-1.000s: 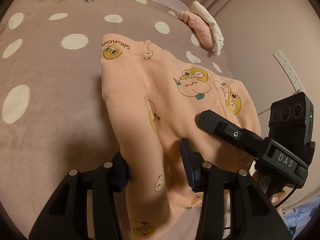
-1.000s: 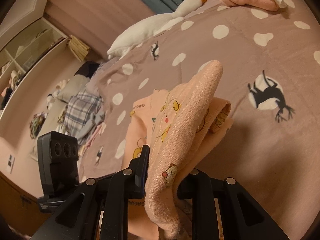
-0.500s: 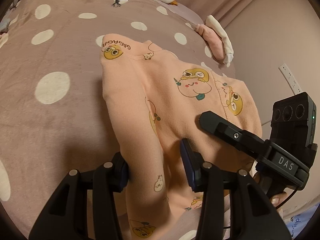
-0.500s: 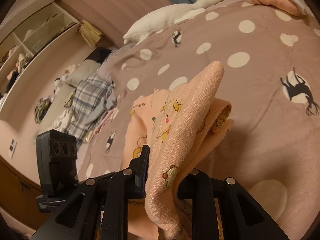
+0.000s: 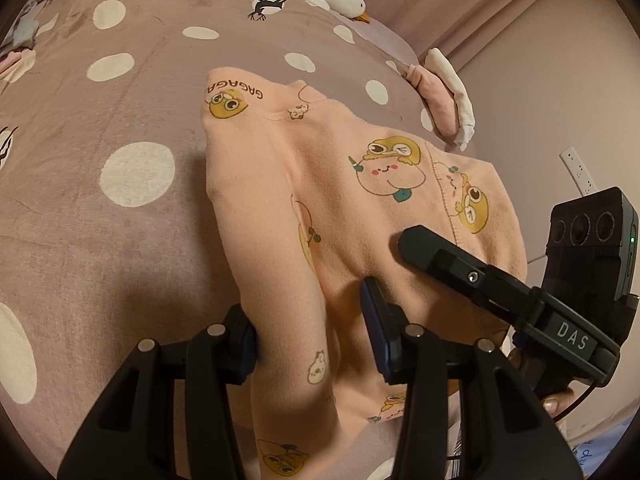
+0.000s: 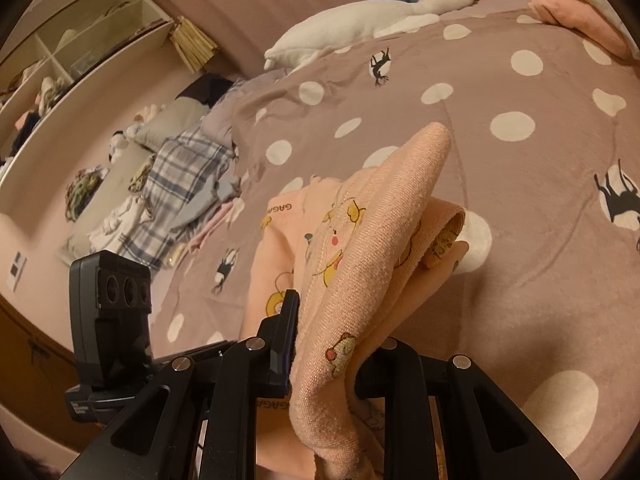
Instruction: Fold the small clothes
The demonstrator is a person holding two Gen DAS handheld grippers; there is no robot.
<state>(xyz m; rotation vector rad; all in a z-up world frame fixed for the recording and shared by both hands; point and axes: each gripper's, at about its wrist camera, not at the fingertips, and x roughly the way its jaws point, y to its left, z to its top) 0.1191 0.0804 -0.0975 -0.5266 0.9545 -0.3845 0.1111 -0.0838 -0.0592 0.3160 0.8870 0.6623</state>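
Peach garment held up by its near end, both tongs clamped on it

On the polka-dot bed (image 5: pixel 120 240), the peach cartoon-print garment (image 5: pixel 360 200) ran lengthwise away from the tongs, its far "GAGAGA" end resting on the bedspread toward the plush goose (image 6: pixel 360 28). The left tongs (image 5: pixel 312 332) pinched a raised ridge of the garment's near end; the right tongs (image 6: pixel 328 344) gripped the bunched edge beside it, equally near.

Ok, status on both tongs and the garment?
Left tongs and right tongs both shut on peach garment. Far edge on bedspread. Nothing in the way.
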